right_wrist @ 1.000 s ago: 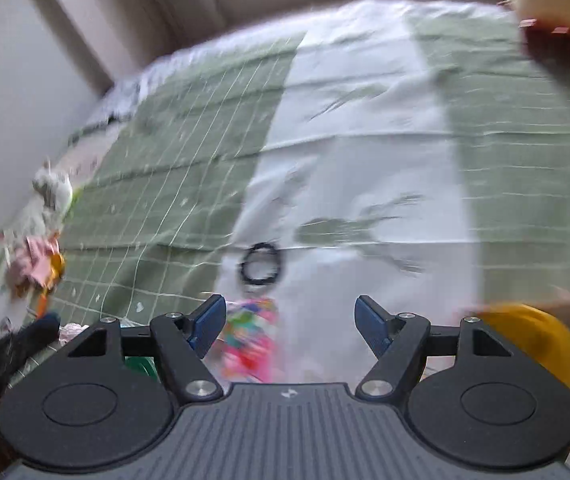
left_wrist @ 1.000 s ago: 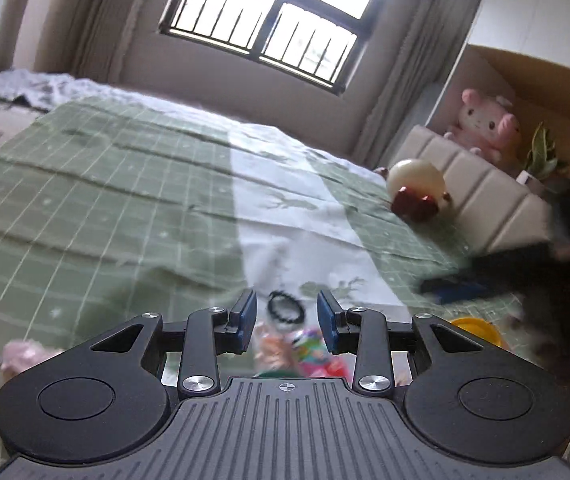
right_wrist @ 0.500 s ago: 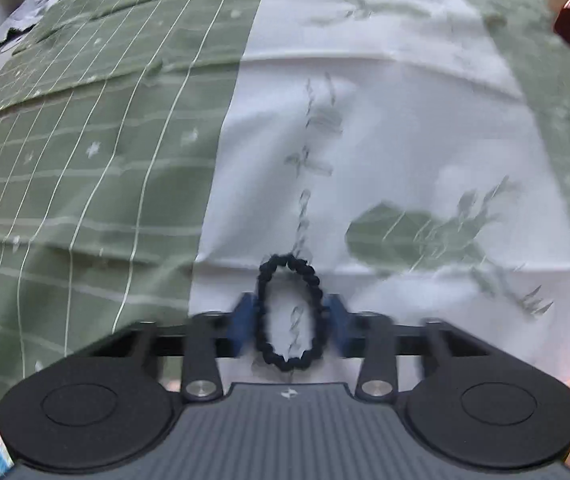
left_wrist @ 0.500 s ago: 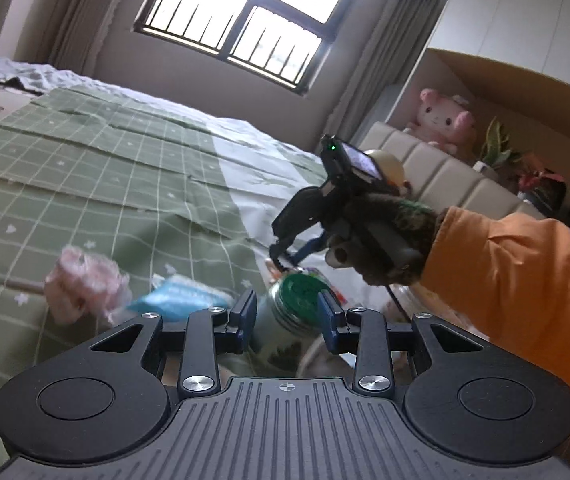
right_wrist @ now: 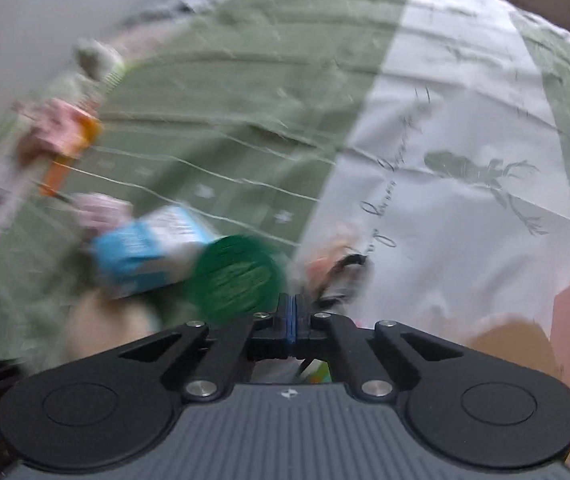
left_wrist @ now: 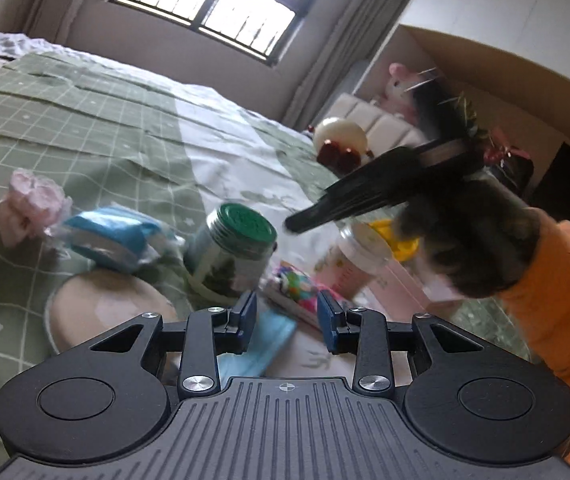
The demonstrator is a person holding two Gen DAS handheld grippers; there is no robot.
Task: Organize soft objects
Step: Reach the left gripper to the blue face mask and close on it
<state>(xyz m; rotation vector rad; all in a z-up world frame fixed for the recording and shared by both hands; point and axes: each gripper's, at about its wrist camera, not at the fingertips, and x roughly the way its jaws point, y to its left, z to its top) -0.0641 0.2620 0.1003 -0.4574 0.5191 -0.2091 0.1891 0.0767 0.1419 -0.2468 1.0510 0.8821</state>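
Closest in, the left gripper (left_wrist: pixel 287 316) holds its jaws spread over a blue face mask (left_wrist: pixel 263 344) at the near edge of the bed (left_wrist: pixel 85 120). The right gripper (right_wrist: pixel 291 308) has just closed, its pads pressed together. A blurred black hair tie (right_wrist: pixel 345 268) sits just past its tips; I cannot tell whether it is pinched.

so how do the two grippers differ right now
The left gripper has its jaws apart with nothing clamped, a blue face mask lying beyond them. The right gripper has its blue pads pressed flat together; its view is blurred, so any held thing cannot be made out. Both share black bodies and blue pads.
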